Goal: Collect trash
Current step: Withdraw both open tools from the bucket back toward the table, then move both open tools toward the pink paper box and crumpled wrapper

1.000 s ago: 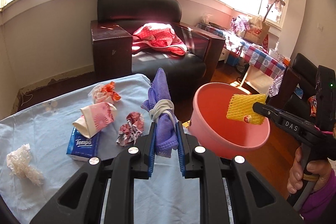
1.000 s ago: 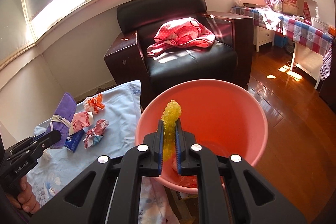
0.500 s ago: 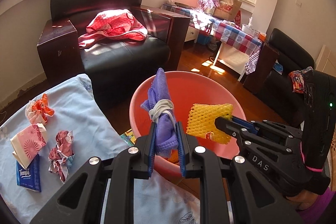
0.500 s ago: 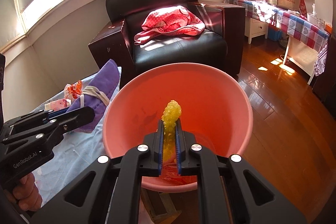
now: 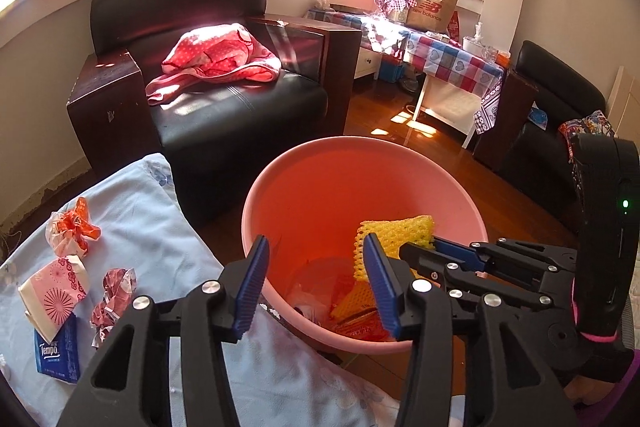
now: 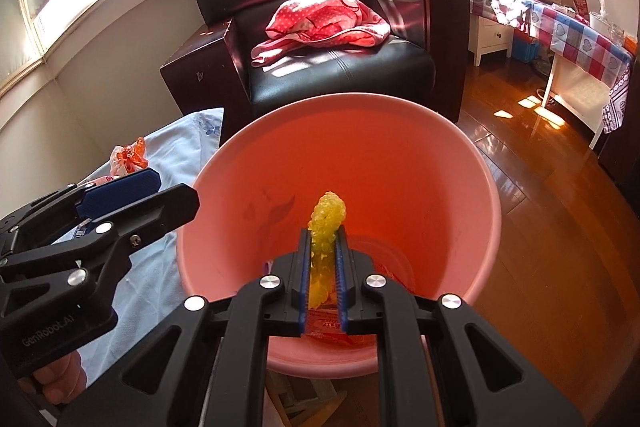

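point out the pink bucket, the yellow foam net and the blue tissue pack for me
pink bucket (image 6: 490,187): right wrist view, on its right rim.
yellow foam net (image 5: 400,231): left wrist view, on its flat upper face.
blue tissue pack (image 5: 56,355): left wrist view, on its printed front.

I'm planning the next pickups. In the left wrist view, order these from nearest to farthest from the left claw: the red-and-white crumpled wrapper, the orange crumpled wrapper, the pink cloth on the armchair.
From the left claw:
1. Red-and-white crumpled wrapper, just left, on the blue sheet.
2. Orange crumpled wrapper, farther back-left on the sheet.
3. Pink cloth, far behind on the armchair seat.
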Demonstrator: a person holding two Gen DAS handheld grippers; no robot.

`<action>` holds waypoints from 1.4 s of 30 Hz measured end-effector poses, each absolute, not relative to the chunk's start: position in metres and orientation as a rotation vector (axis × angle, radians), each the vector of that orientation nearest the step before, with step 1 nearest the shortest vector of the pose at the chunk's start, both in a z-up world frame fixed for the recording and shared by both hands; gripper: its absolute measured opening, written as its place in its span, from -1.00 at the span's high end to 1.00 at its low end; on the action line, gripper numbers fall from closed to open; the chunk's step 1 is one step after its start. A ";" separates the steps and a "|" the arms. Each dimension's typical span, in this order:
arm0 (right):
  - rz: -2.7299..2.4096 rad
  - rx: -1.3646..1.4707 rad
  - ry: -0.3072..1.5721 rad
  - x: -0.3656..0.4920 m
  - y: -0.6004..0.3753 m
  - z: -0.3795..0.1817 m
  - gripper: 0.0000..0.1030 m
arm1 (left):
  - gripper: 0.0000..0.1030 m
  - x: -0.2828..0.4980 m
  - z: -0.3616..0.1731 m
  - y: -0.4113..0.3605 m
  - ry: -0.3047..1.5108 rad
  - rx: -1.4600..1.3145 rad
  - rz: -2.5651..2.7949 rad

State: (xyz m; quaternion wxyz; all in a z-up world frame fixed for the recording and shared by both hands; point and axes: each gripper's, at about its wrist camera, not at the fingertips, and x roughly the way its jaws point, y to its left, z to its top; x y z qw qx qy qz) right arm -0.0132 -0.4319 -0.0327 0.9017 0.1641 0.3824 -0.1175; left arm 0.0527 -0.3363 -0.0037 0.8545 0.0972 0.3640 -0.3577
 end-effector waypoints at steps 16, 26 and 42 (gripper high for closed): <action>-0.230 0.259 0.764 -0.016 -0.421 -0.023 0.42 | -0.04 0.045 0.031 -0.250 0.687 0.122 -0.612; -0.192 0.184 0.673 -0.020 -0.399 0.007 0.42 | -0.11 0.027 0.056 -0.140 0.623 0.029 -0.403; -0.079 0.126 0.633 -0.020 -0.340 0.034 0.42 | -0.29 -0.007 0.044 0.013 0.633 -0.145 -0.129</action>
